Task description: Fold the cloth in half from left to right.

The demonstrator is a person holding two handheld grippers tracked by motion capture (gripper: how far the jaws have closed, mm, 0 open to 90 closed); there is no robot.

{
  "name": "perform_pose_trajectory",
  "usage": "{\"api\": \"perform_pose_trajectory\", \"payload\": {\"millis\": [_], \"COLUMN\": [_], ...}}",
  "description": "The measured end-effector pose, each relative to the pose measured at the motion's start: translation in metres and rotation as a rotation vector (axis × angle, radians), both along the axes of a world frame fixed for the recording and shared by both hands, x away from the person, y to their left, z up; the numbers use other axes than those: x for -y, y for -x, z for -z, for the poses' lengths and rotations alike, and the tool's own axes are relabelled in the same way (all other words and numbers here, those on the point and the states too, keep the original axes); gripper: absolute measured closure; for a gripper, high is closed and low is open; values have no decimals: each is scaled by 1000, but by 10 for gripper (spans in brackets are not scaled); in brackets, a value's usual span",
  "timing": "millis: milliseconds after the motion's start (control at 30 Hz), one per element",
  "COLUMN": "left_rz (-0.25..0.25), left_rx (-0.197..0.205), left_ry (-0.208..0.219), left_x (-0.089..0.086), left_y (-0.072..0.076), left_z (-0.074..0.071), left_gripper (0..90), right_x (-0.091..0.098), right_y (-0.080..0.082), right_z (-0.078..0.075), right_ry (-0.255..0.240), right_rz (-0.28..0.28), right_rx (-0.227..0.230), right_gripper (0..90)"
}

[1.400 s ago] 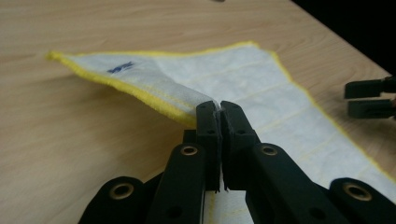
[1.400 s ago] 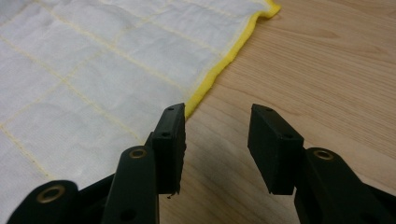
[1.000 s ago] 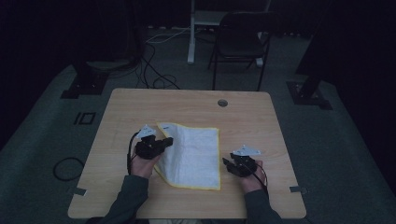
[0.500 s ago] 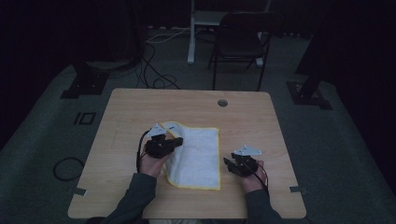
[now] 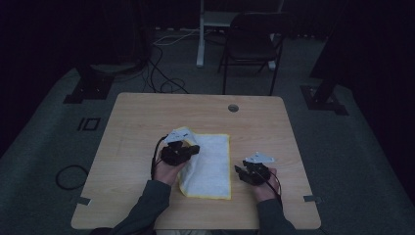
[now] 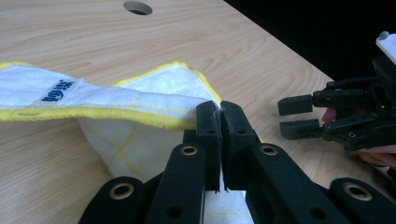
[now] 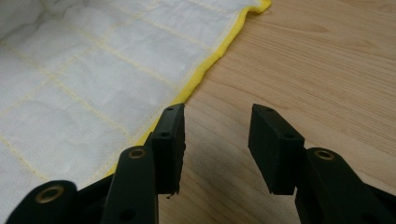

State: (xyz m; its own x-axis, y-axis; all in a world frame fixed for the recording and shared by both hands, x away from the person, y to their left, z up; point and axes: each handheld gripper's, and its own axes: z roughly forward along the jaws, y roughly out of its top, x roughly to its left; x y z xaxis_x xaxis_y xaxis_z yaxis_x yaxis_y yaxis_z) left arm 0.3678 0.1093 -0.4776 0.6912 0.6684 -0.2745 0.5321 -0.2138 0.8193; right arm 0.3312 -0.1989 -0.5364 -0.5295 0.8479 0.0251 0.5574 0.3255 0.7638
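A dim room with a dark floor, cables and a chair [image 5: 254,46] behind surrounds the wooden table [image 5: 137,127] at which we work, its far edge pierced by a round cable hole [image 5: 233,107]. On it lies the white cloth [image 5: 210,164] with yellow edging, near the middle and towards our side. Our left gripper [image 6: 219,122] has its jaws pressed together on the yellow hem at one side of the cloth, and that side is lifted and drawn over the rest, so that a fold is, in our judgement, about half made. The labelled strip [image 6: 60,91] of the raised layer hangs clear of the wood. Our right gripper [image 7: 215,140] rests just beside the cloth's other edge, its jaws apart with nothing between them. What remains, we judge, is to carry the held edge across, lay it flat and release it, and perhaps to fold once more
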Motion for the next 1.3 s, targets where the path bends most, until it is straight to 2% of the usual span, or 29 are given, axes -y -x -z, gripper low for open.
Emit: {"api": "perform_pose_trajectory", "payload": {"millis": [467, 500, 867, 900, 967, 1067, 1100, 1300], "left_rz": [41, 45, 61, 70, 76, 75, 66, 28], "left_rx": [-30, -43, -91, -102, -92, -77, -57, -12], "left_ry": [-38, -44, -92, -98, -101, -93, -81, -84], "left_x": [27, 31, 49, 52, 51, 48, 41, 21], "left_y": [-7, -8, -16, -16, -14, -12, -8, 1], "left_z": [13, 18, 38, 41, 40, 36, 28, 15], "left_gripper": [876, 876, 872, 836, 758, 743, 723, 714], "right_x": [0, 0, 0, 0, 0, 0, 1, 0], "right_y": [0, 0, 0, 0, 0, 0, 0, 0], "right_z": [0, 0, 0, 0, 0, 0, 0, 1], "right_ry": [3, 3, 6, 7, 8, 7, 7, 8], "right_rz": [0, 0, -2, -2, -2, -2, -1, -3], "right_rx": [0, 1, 0, 0, 0, 0, 0, -1], "right_gripper": [558, 558, 558, 558, 558, 558, 558, 558]}}
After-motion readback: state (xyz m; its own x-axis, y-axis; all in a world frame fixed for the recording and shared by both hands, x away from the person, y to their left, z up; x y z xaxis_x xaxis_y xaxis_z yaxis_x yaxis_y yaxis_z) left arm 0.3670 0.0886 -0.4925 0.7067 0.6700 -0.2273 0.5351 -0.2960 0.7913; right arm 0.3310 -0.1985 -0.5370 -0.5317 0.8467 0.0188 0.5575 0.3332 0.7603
